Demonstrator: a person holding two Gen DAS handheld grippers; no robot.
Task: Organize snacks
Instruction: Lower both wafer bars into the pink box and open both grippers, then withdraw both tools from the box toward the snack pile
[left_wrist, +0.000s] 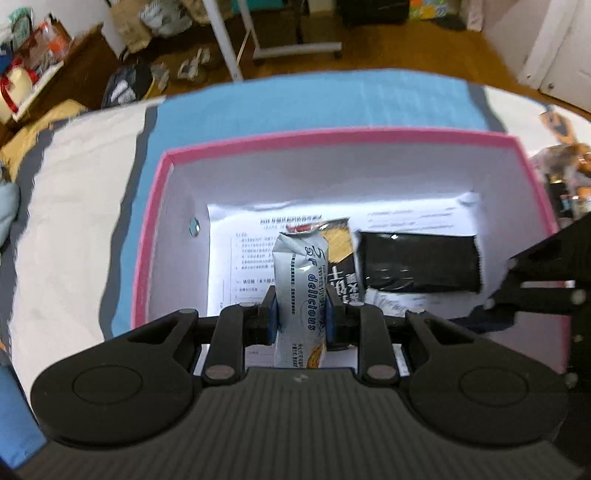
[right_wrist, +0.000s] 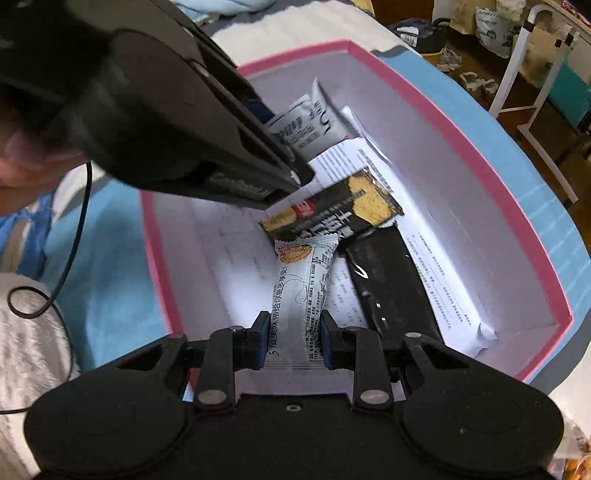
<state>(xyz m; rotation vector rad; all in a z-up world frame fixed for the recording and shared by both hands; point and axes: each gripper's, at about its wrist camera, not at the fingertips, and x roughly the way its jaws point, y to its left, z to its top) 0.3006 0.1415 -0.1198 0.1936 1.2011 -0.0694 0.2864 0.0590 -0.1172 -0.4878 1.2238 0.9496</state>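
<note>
Both tools are being pointed steeply down into the pink box. A silver snack packet is being clamped by the left tool, another white packet by the right tool. A black wrapper and printed paper are lying inside.

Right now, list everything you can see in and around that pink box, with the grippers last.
Box: one, pink rim, white inside, on a blue mat.
Printed paper: white sheets, lining the box floor.
Black packet: one, flat on the paper.
Black and gold snack packet: one, lying in the box beside the black packet.
White snack packet: one, in the left gripper.
Second white snack packet: one, in the right gripper.
Left gripper: black, blue pads, shut on its packet over the box.
Right gripper: same, shut on its packet over the box.
</note>
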